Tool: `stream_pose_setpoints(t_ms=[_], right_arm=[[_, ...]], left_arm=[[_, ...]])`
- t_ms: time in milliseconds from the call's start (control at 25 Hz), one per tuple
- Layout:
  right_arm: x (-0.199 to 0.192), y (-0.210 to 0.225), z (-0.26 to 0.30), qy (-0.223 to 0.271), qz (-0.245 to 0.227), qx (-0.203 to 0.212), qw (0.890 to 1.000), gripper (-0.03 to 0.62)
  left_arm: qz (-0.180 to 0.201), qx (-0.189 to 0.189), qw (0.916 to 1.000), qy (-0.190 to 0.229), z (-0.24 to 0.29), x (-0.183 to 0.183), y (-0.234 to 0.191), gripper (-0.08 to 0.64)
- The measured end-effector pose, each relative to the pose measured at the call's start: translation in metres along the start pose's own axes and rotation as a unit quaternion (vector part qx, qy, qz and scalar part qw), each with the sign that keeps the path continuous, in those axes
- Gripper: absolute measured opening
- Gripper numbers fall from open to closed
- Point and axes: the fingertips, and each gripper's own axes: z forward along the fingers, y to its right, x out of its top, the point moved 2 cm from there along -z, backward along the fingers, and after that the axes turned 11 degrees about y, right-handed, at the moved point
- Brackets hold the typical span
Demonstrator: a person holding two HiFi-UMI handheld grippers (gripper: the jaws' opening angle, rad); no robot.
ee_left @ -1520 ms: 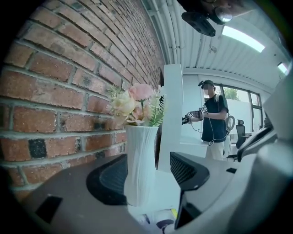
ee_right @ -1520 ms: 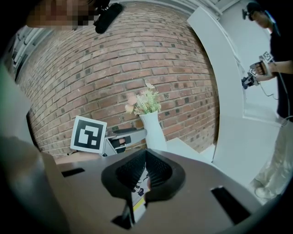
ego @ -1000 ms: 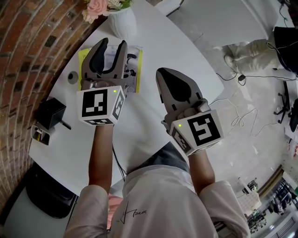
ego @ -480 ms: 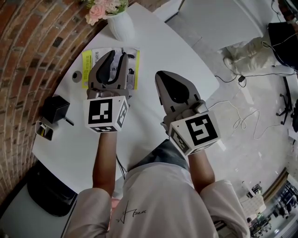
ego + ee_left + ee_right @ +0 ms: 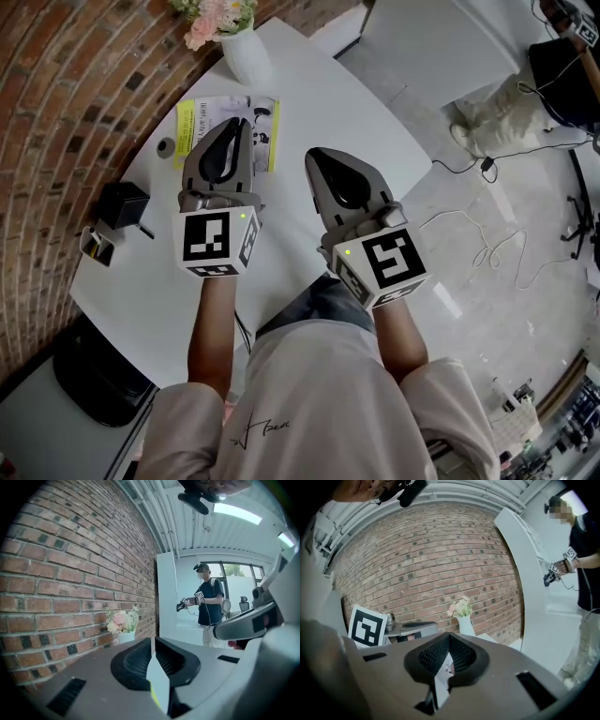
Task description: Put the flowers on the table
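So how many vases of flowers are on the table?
1. The white vase of pink flowers stands at the far end of the table, beside the brick wall. Parts of the table are blocked from view, so another could be hidden.

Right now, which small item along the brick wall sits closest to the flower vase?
The small grey round object beside the magazine's yellow edge; the black box and the small holder sit farther from the vase.

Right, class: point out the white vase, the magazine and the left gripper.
white vase (image 5: 247, 58), head view, its body.
magazine (image 5: 189, 120), head view, yellow left strip.
left gripper (image 5: 244, 125), head view, between its fingertips.
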Motion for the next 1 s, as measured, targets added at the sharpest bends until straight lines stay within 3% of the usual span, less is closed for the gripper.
stream_pose_setpoints(t_ms=[1000], right_arm=[[0.006,-0.033,-0.058,-0.002,-0.001,0.022,1.0,0.025]], left_arm=[[-0.007,0.012,0.9997,0.022,-0.07,0.04,0.051,0.006]])
